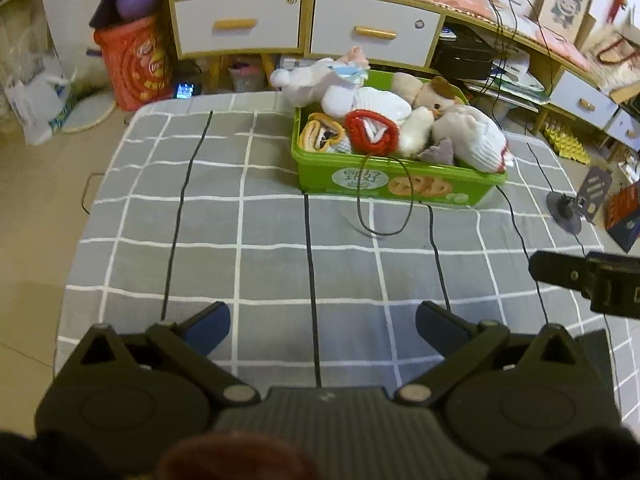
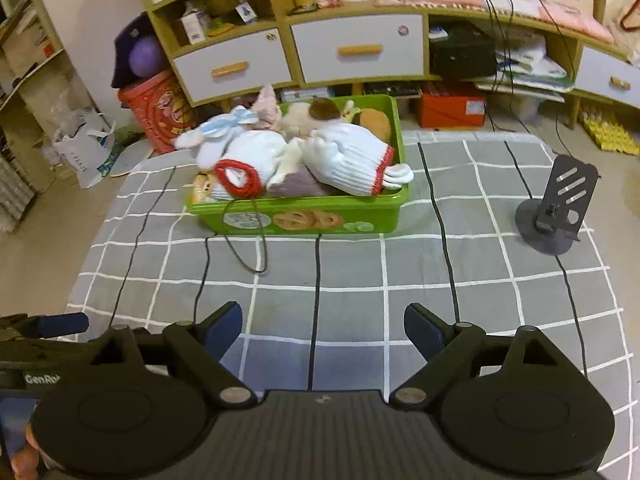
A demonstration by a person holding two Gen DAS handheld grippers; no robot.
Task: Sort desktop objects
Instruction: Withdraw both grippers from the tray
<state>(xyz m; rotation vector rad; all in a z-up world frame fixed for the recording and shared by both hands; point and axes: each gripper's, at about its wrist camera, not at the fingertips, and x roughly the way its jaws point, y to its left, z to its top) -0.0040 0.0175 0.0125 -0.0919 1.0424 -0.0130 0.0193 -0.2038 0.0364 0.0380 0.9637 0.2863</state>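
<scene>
A green plastic box (image 1: 400,186) (image 2: 300,216) stands on the far half of the table, heaped with white gloves (image 2: 352,166), plush toys (image 1: 316,84), a red-rimmed item (image 1: 372,132) and a black cord (image 1: 384,216) hanging over its front. My left gripper (image 1: 322,322) hovers open over the bare cloth near the table's front, well short of the box. My right gripper (image 2: 323,328) is open too, with nothing between its fingers. One of its fingers (image 1: 560,276) reaches in at the right edge of the left wrist view.
The table carries a grey checked cloth (image 1: 240,220) with black lines across it. A dark phone stand (image 2: 556,216) sits at the right edge. Behind the table are a drawer cabinet (image 2: 356,48), a red bin (image 1: 136,64), bags and cables on the floor.
</scene>
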